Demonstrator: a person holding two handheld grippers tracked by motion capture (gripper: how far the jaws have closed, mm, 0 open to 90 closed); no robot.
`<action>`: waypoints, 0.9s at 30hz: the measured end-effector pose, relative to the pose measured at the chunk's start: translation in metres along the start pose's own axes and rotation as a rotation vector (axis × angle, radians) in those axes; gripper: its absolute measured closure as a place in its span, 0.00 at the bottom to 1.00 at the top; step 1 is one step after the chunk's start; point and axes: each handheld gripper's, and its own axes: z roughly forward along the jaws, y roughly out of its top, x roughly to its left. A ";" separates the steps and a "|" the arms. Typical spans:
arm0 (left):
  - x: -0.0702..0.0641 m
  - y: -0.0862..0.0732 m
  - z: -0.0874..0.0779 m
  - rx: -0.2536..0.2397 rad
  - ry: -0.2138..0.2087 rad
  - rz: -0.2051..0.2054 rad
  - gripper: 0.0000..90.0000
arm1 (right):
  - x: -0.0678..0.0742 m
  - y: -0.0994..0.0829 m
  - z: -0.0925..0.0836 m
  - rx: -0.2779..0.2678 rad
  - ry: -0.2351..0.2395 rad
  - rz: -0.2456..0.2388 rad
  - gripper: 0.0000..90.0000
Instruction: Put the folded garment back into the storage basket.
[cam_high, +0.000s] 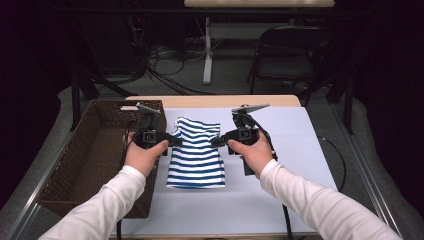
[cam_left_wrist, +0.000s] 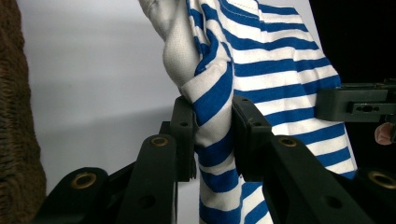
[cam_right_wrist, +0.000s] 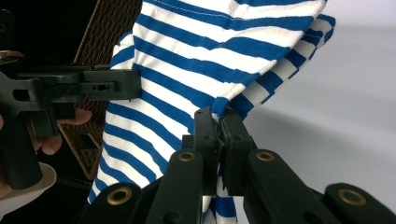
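Tongs pinch cloth: left gripper (cam_left_wrist: 212, 135) and right gripper (cam_right_wrist: 219, 140), jaws closed on opposite side edges of the striped shirt (cam_high: 196, 155), probably to fold it; wicker basket (cam_high: 80, 165) waits beyond the left gripper.

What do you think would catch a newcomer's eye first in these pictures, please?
The blue-and-white striped shirt stands out first, lying folded at the middle of the pale table. The left gripper pinches its left edge and the right gripper its right edge, each jaw pair shut on a fold of the cloth. A brown wicker basket sits at the table's left side, beside the person's left hand.
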 end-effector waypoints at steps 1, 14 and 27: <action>0.001 0.001 -0.001 0.001 0.002 -0.004 0.80 | 0.001 0.000 0.001 -0.001 0.000 0.000 0.97; 0.018 0.008 -0.012 0.001 0.027 -0.027 0.80 | 0.016 0.008 0.017 -0.001 0.010 -0.017 0.97; 0.033 0.013 -0.022 0.006 0.048 -0.044 0.81 | 0.032 0.012 0.032 -0.008 0.027 -0.025 0.97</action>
